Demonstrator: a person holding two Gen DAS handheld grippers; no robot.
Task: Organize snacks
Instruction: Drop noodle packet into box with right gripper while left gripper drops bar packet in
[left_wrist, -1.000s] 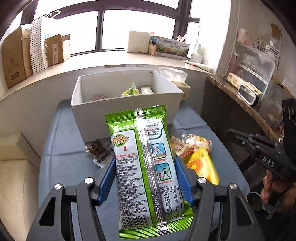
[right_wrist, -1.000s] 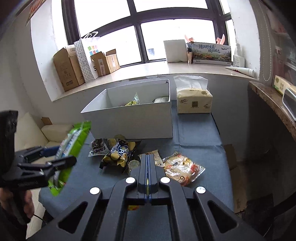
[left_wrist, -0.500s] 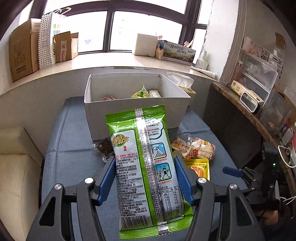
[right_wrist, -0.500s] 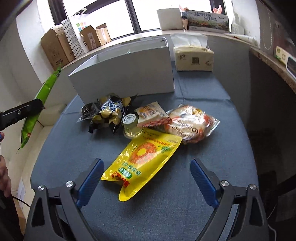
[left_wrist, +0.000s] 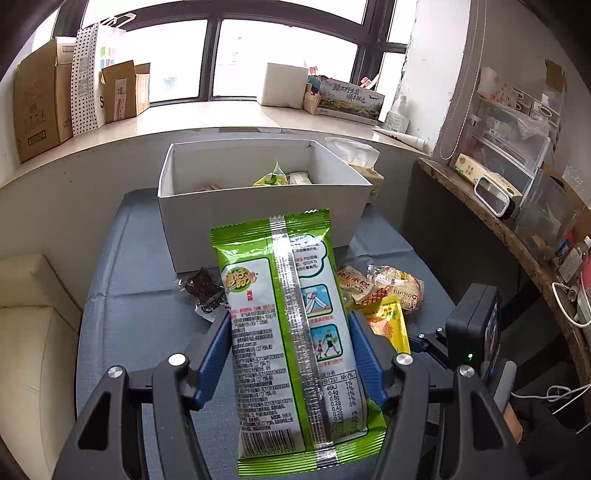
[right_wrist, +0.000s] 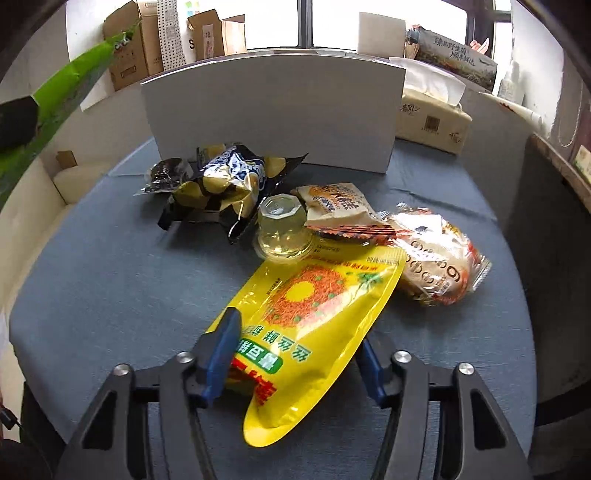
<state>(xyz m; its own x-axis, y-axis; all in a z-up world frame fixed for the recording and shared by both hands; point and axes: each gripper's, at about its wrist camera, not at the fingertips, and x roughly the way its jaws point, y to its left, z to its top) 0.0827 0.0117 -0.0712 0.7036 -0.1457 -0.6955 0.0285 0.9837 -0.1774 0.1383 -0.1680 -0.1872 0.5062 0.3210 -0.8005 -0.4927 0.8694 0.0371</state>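
My left gripper (left_wrist: 288, 325) is shut on a green snack pack (left_wrist: 273, 266), held upright in the air in front of the white box (left_wrist: 258, 210). The right gripper (right_wrist: 295, 343) is down at the blue table, its jaws closing on a yellow pouch (right_wrist: 317, 295). Both blue pads (right_wrist: 221, 347) touch the pouch's sides, and the pouch bulges between them. In the right wrist view the green pack (right_wrist: 74, 81) shows edge-on at the upper left. The box holds a few snacks (left_wrist: 273, 177).
Loose on the blue tablecloth (right_wrist: 110, 277) lie a dark chip bag (right_wrist: 221, 181), a clear jelly cup (right_wrist: 282, 229), an orange-brown pack (right_wrist: 332, 203) and a clear bread pack (right_wrist: 439, 258). A tissue box (right_wrist: 432, 118) stands right of the white box. A cream sofa (left_wrist: 33, 332) is left.
The right gripper went from shut to wide open, sank to the table and closed around the yellow pouch. The left gripper kept its hold on the green pack with little movement.
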